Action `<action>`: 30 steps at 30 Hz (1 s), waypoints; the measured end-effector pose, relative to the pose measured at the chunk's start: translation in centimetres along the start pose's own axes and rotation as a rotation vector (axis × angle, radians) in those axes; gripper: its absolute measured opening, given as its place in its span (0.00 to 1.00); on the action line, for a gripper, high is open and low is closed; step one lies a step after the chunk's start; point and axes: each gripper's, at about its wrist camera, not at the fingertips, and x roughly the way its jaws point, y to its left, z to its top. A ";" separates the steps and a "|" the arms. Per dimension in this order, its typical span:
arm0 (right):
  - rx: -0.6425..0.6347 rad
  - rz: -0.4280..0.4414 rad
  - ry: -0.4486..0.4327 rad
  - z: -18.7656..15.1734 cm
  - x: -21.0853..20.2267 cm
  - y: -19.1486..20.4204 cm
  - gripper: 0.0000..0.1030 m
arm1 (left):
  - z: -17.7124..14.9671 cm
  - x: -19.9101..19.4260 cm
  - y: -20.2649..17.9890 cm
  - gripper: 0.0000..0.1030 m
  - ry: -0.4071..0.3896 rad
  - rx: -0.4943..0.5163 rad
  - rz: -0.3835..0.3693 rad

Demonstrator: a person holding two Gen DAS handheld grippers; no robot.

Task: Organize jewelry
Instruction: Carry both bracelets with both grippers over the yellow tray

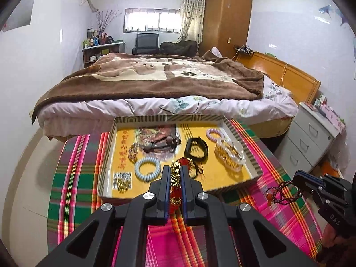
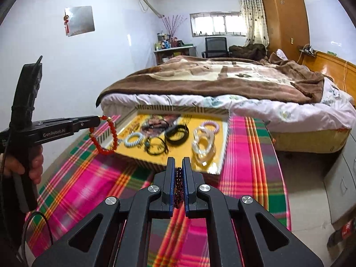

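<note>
- Jewelry mostly sits in yellow-floored tray (image 1: 241, 146) on plaid tablecloth (image 1: 73, 178): black band (image 1: 197, 148), pale blue coil bracelet (image 1: 147, 168), pink coil bracelet (image 1: 214, 134), gold bangle (image 1: 225, 155).
- Left gripper (image 1: 175, 173) clamped on red-and-gold bead bracelet (image 1: 175, 191); in right wrist view it hangs as a loop at the tray's near left corner.
- Right gripper (image 2: 178, 166) clamped on dark bead strand (image 2: 178, 185); strand dangles above the cloth, right of tray.
- Bed (image 1: 155, 82) behind table.
</note>
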 end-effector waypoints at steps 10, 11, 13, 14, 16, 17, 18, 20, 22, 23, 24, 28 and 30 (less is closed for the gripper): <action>0.043 0.030 0.007 2.9 4.1 0.7 0.06 | 2.1 3.2 1.5 0.08 0.024 -0.025 -0.026; 0.045 0.031 0.009 3.0 4.4 0.8 0.06 | 2.4 3.7 1.8 0.08 0.030 -0.034 -0.023; 0.048 0.041 0.009 3.6 5.2 1.1 0.06 | 2.7 4.2 2.0 0.08 0.031 -0.033 -0.017; 0.046 0.041 0.010 3.8 5.6 1.2 0.06 | 2.9 4.6 2.2 0.08 0.033 -0.029 -0.015; 0.054 0.049 0.016 4.1 6.7 1.4 0.06 | 3.3 5.4 2.5 0.08 0.044 -0.031 -0.019; 0.060 0.049 0.023 4.3 7.4 1.3 0.06 | 3.4 6.0 2.8 0.08 0.047 -0.042 -0.022; 0.070 0.046 0.030 4.4 8.2 1.2 0.06 | 3.4 6.4 2.9 0.08 0.050 -0.046 -0.022; 0.093 0.050 0.042 4.4 9.3 1.0 0.06 | 3.5 7.4 3.2 0.08 0.056 -0.059 -0.022; 0.116 0.056 0.053 4.2 10.2 0.7 0.06 | 3.4 8.4 3.5 0.08 0.066 -0.074 -0.030; 0.121 0.049 0.065 4.1 11.0 0.5 0.06 | 3.3 9.0 3.6 0.08 0.074 -0.076 -0.031; 0.122 0.047 0.076 3.9 11.4 0.5 0.06 | 3.2 9.5 3.8 0.08 0.085 -0.075 -0.030; 0.102 0.011 0.110 3.0 12.6 0.2 0.06 | 2.7 11.4 4.4 0.08 0.118 -0.082 -0.012; 0.074 -0.019 0.127 2.7 12.8 0.2 0.06 | 2.4 11.9 4.6 0.08 0.130 -0.068 0.030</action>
